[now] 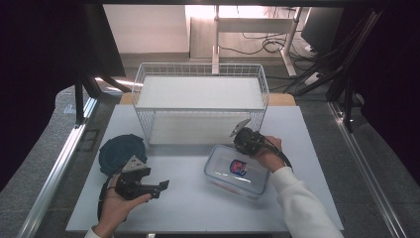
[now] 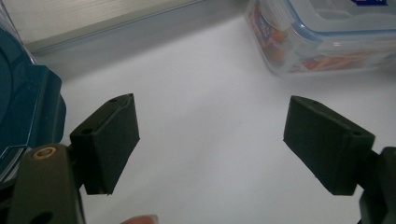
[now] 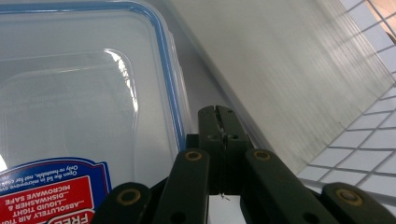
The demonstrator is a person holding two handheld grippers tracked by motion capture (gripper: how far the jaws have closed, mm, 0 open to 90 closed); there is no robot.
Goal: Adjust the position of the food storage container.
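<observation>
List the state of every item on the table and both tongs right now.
Clear container: lid on, flat on the table.
Dark blue lid: loose, flat, left of the container.
Wire basket: upright, nothing inside.
Left tongs: open, holding nothing.
Right tongs: shut, empty, at the container's edge.

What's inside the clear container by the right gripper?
The clear container has its lid on, bearing a red and blue label. Through the side wall, the left gripper view shows orange and red colours, but the plastic blurs them too much to identify. The rest is covered.
</observation>
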